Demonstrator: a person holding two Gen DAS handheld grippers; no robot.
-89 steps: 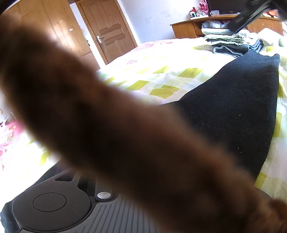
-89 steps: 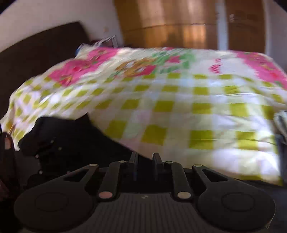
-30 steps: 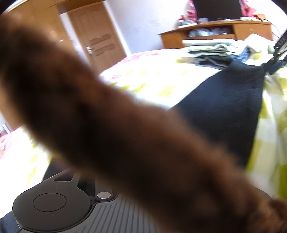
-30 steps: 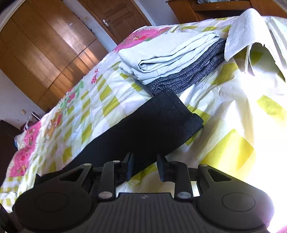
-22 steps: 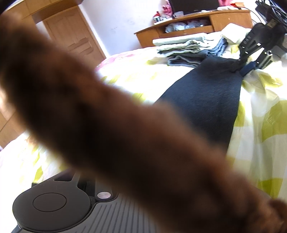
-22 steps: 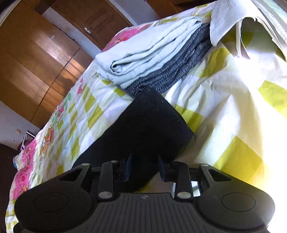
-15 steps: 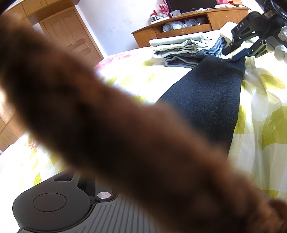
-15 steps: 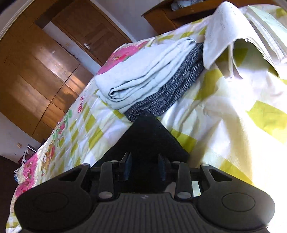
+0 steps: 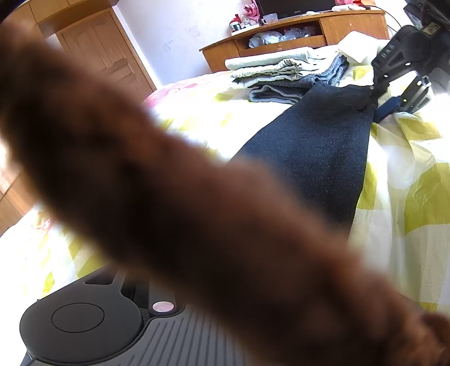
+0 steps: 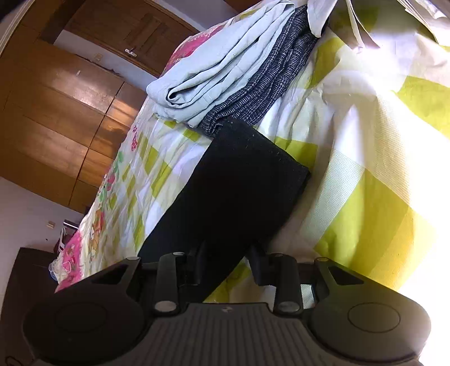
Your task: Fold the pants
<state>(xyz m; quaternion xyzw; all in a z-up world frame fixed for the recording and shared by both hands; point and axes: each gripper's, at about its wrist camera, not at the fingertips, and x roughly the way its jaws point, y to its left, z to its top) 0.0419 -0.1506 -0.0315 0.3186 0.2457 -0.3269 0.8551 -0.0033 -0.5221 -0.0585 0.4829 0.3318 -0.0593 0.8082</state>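
Note:
The black pants lie stretched out as a long folded strip on the checked bedspread. They also show in the right wrist view. My right gripper sits at the pants' near end with its jaws apart and the cloth edge between them; it also shows in the left wrist view at the far end of the strip. A blurred brown sleeve covers most of the left wrist view and hides my left gripper's fingers.
A stack of folded clothes, pale blue on dark grey knit, lies just beyond the pants' far corner. White sheets of paper lie to its right. A wooden cabinet and wardrobe doors stand behind the bed.
My right gripper has swung from the pillow end of the bed to the pants' end by the clothes stack and closed in on the cloth edge. The left view has turned slightly.

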